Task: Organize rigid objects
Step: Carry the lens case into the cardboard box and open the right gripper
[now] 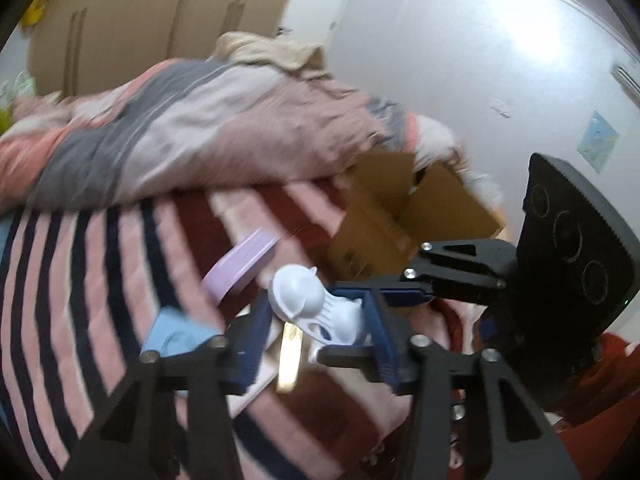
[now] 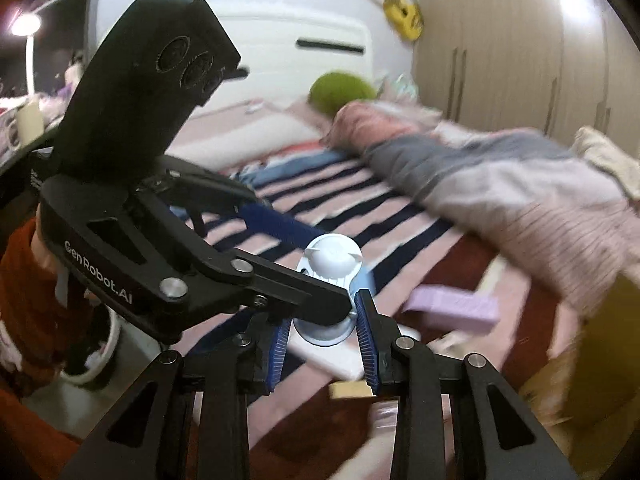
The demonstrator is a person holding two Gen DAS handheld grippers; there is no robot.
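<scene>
A white and pale-blue plastic egg slicer is held in the air above a striped bed. In the left wrist view my left gripper has its blue pads on either side of the slicer, and the right gripper's black arm reaches in from the right. In the right wrist view my right gripper is shut on the slicer's base, with the left gripper's finger across it. A lilac box lies on the bed just beyond, and also shows in the left wrist view.
An open cardboard box stands at the bed's edge. A rolled pink and grey quilt lies across the bed. A white flat item and a tan strip lie under the slicer. Wardrobes stand behind.
</scene>
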